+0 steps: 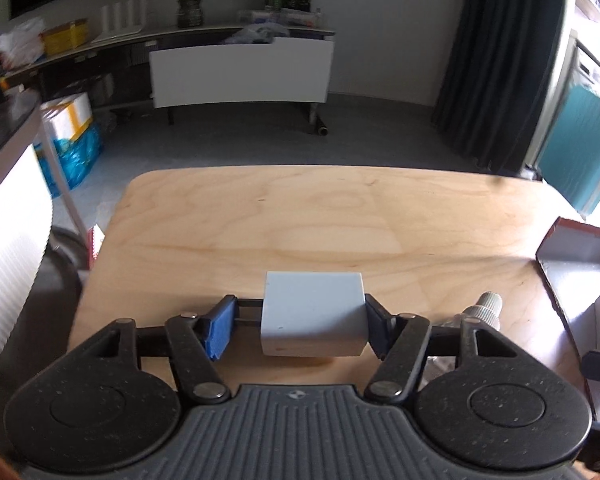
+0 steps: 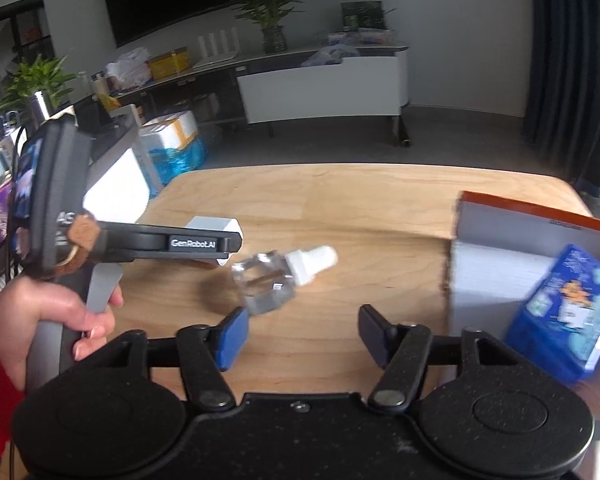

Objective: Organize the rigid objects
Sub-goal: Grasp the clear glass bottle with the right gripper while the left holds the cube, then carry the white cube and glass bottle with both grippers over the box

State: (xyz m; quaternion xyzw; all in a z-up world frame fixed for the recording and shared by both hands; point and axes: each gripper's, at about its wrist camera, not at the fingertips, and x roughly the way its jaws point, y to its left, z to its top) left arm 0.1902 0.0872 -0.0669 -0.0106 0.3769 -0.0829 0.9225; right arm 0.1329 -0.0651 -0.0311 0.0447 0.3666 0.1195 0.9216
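Note:
A small white box [image 1: 314,312] rests on the wooden table [image 1: 300,216] between the fingers of my left gripper [image 1: 298,308]. Its right side lies against the right finger, while a gap separates it from the blue left pad [image 1: 220,330]. Seen from the right wrist, the left gripper [image 2: 230,246] reaches in from the left over the white box [image 2: 216,226]. A clear bottle with a white cap [image 2: 266,280] lies on its side just ahead of my right gripper [image 2: 302,320], which stands open and empty. The bottle's cap [image 1: 486,306] pokes up beyond the left gripper's right finger.
An open cardboard box [image 2: 500,248] with a blue carton [image 2: 564,312] inside stands at the table's right edge. A hand [image 2: 60,312] with a red sleeve holds the left gripper. Beyond the table lie grey floor, a white cabinet [image 1: 240,72] and a dark curtain [image 1: 496,60].

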